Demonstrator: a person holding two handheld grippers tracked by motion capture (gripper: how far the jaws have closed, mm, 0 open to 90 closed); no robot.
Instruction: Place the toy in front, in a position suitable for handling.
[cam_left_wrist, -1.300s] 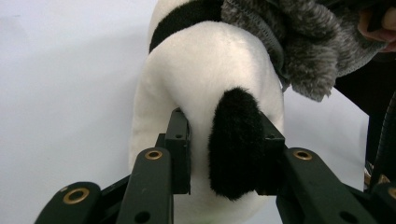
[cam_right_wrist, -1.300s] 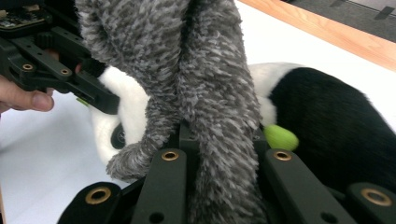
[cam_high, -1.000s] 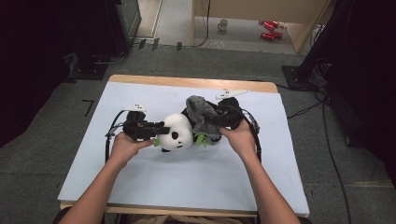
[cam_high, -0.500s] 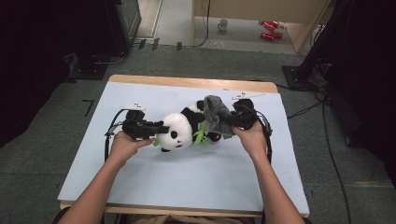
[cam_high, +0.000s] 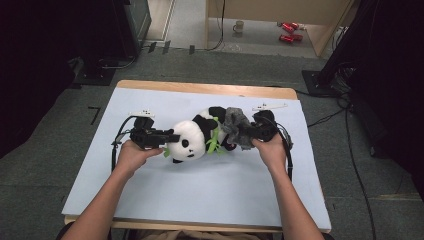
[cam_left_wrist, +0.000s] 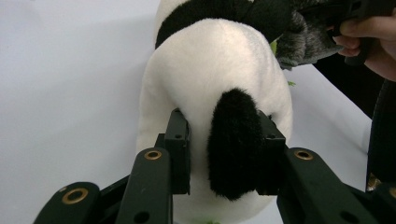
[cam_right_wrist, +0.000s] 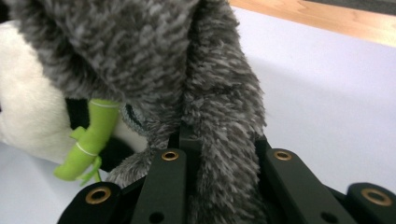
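Observation:
A black-and-white panda plush (cam_high: 192, 140) lies on its side in the middle of the pale mat (cam_high: 200, 195), a green bamboo sprig (cam_high: 214, 142) at its chest. My left gripper (cam_high: 167, 137) is shut on the panda's head, its jaws pinching the white fur on both sides of a black ear (cam_left_wrist: 233, 140). A grey fuzzy cloth (cam_high: 234, 122) is bunched at the panda's right end. My right gripper (cam_high: 245, 134) is shut on this grey cloth (cam_right_wrist: 177, 56), which hangs over the white fur (cam_right_wrist: 28, 107) and the bamboo sprig (cam_right_wrist: 91, 140).
The mat covers a wooden table whose back edge (cam_high: 210, 89) shows bare wood. Cables (cam_high: 116, 145) trail from both grippers across the mat. Beyond the table, on the floor, stand a mug (cam_high: 239, 26) and red cans (cam_high: 287, 31); dark stands flank both sides.
My right gripper has carried the grey cloth rightward and a little lower, off the panda's head end toward its far end, baring more of the body. The left gripper stayed still.

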